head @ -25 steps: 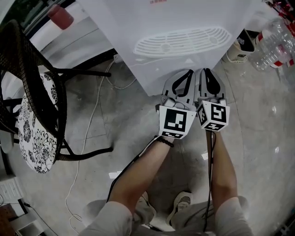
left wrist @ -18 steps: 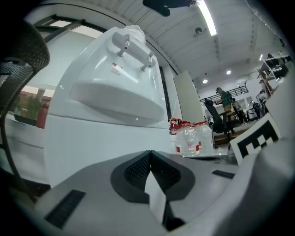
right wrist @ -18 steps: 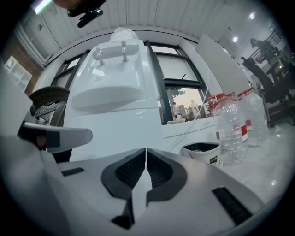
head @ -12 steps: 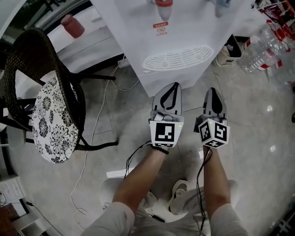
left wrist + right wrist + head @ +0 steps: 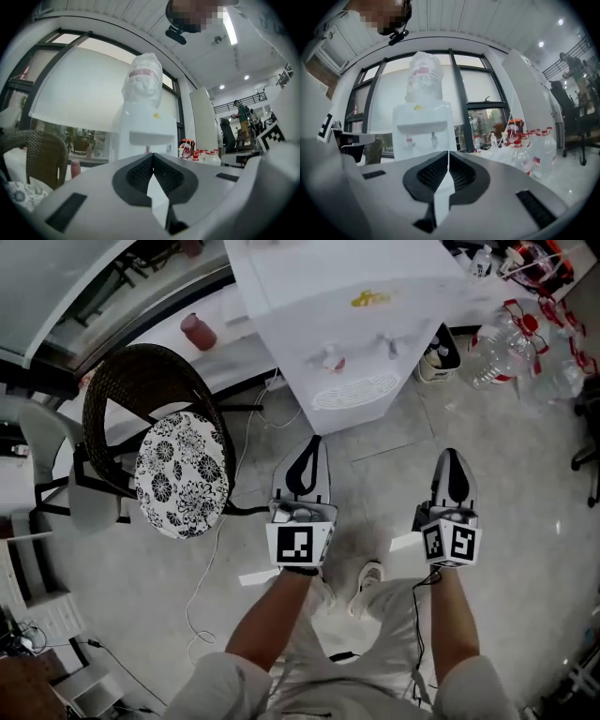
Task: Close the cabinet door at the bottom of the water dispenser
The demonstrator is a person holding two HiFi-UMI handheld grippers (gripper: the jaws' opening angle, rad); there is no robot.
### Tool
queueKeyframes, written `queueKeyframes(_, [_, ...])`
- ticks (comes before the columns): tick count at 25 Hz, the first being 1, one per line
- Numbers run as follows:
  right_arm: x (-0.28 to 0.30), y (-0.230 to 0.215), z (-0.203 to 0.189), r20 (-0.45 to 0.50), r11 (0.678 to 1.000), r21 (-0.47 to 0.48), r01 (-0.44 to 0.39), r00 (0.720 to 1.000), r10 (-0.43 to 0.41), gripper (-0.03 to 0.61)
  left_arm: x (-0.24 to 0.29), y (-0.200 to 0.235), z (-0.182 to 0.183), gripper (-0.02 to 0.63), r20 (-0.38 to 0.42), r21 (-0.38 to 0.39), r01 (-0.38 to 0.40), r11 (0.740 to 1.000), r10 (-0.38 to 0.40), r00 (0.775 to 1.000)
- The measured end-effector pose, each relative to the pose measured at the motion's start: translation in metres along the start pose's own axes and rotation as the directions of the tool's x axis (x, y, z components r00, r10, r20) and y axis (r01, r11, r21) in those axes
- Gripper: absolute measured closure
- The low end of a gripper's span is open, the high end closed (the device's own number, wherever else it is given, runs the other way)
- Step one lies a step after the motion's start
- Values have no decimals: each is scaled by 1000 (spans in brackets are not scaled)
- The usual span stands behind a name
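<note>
1. Holding nothing, the left gripper (image 5: 308, 441) has its jaws shut tight. In the left gripper view (image 5: 152, 155) its black pads (image 5: 139, 173) meet at the tip.
2. The right gripper (image 5: 453, 455) is empty too. In the right gripper view (image 5: 448, 153) its jaws are pressed together.
3. Both grippers are side by side with a gap between them. They point toward the water dispenser (image 5: 347, 306).
4. The white water dispenser is well away from both grippers. Bare gray floor (image 5: 375, 456) lies between them.
5. The cabinet door (image 5: 364, 416) is low on the front of the dispenser, under the drip tray (image 5: 356, 390). From above only a thin white strip of it shows. It looks flat against the dispenser.
6. A big water bottle (image 5: 423, 77) stands on top of the dispenser.
7. A dark woven chair (image 5: 141, 390) with a flower cushion (image 5: 183, 474) is to the left of the left gripper.
8. Clear plastic bottles (image 5: 506, 334) with red caps lie on the floor to the right of the dispenser.
9. A thin white cable (image 5: 202, 587) runs along the floor past the chair.
</note>
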State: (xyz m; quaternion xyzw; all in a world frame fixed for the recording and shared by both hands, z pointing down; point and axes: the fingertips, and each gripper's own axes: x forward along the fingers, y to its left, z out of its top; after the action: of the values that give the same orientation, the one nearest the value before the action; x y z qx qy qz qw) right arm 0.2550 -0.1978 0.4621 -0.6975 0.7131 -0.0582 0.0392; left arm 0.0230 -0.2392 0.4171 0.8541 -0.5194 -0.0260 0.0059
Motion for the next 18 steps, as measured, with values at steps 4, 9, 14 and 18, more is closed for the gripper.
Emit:
queueKeyframes(4, [-38,21,134,4,998,-53,-34,999,34,557,-34,8,130,606,16,55,-4,998,3,1000])
queueKeyframes(9, [-89,41,286,21,998,-51,-48,999,49,557,-75,10,278,606,32,72,-13,997,11,999])
queueKeyframes(14, [-143,83,387,29,994,-48,-94,995,95,557,-118,1,362,606,-17,75,18,997,-17,1000])
queueKeyframes(18, [-176,113,424,46,984,-81,-156,986,160,557,-144,-8,403,606,5,71,21,997,-21,1000])
